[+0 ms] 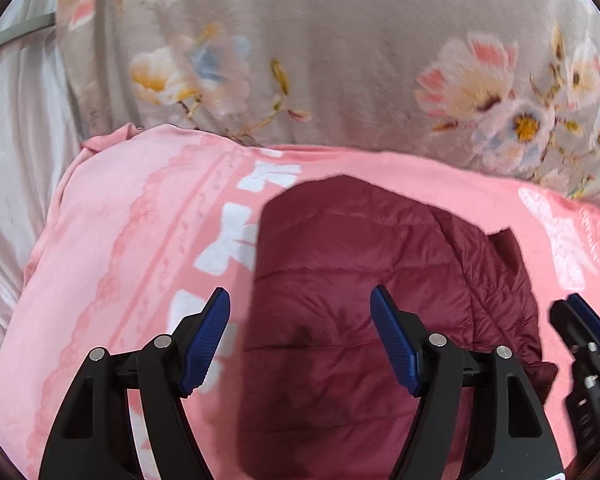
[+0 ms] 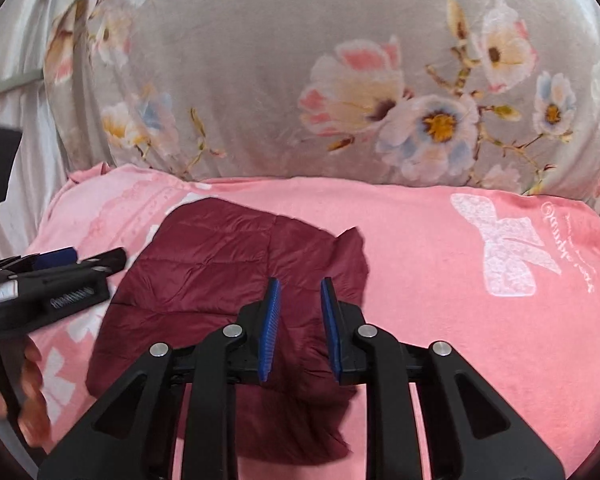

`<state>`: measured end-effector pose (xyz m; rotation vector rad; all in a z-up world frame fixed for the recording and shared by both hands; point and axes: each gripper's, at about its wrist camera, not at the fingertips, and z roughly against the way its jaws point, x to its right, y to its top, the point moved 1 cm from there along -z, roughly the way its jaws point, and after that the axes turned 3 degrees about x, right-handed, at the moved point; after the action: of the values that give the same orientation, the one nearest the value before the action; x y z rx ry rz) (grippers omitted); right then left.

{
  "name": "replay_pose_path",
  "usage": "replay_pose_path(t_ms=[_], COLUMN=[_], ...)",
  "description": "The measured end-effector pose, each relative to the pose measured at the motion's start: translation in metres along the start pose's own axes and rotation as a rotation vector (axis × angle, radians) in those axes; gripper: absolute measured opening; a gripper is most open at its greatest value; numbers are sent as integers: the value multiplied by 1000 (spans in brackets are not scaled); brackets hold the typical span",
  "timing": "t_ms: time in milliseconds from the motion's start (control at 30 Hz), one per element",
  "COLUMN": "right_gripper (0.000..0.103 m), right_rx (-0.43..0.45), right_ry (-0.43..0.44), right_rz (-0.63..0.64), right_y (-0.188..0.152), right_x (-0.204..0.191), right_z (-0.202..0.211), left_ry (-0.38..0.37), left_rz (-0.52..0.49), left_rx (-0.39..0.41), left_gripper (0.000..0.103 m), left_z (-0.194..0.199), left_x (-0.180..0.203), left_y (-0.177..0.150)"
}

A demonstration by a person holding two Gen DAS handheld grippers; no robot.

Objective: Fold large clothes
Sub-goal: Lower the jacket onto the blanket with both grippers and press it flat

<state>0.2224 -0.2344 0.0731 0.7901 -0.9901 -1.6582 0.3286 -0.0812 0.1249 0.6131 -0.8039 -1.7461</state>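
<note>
A dark red quilted jacket (image 1: 340, 292) lies folded into a compact block on a pink blanket (image 1: 120, 240). In the right wrist view the jacket (image 2: 220, 280) sits left of centre on the pink blanket (image 2: 420, 280). My left gripper (image 1: 300, 340) hovers over the jacket with its jaws wide open and empty. My right gripper (image 2: 299, 328) is over the jacket's right edge, jaws partly open with a narrow gap, holding nothing. The left gripper (image 2: 68, 268) shows at the left of the right wrist view, and the right gripper (image 1: 580, 320) shows at the right edge of the left wrist view.
A grey quilt with a flower print (image 1: 340, 60) is heaped behind the pink blanket; it also fills the back of the right wrist view (image 2: 300, 80). A pale sheet (image 1: 16, 140) lies at the left. A hand (image 2: 28, 400) holds the left gripper's handle.
</note>
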Motion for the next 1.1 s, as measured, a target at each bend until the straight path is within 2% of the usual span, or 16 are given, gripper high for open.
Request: replay_pose_path(t_ms=[200, 500, 633, 1100], right_gripper=[20, 20, 20, 21], right_rx=[-76, -117, -142, -182], right_ry=[-19, -23, -8, 14], right_rz=[-36, -47, -64, -78], right_y=[-28, -56, -58, -59], right_x=[8, 9, 12, 14], right_z=[-36, -61, -67, -76], left_ry=[-14, 24, 31, 41], left_rz=[-23, -62, -57, -67], left_rx=[-63, 3, 28, 14], left_gripper=[66, 67, 67, 71], left_z=[-41, -54, -55, -61], left_x=[20, 29, 30, 33], left_y=[-29, -48, -55, -56])
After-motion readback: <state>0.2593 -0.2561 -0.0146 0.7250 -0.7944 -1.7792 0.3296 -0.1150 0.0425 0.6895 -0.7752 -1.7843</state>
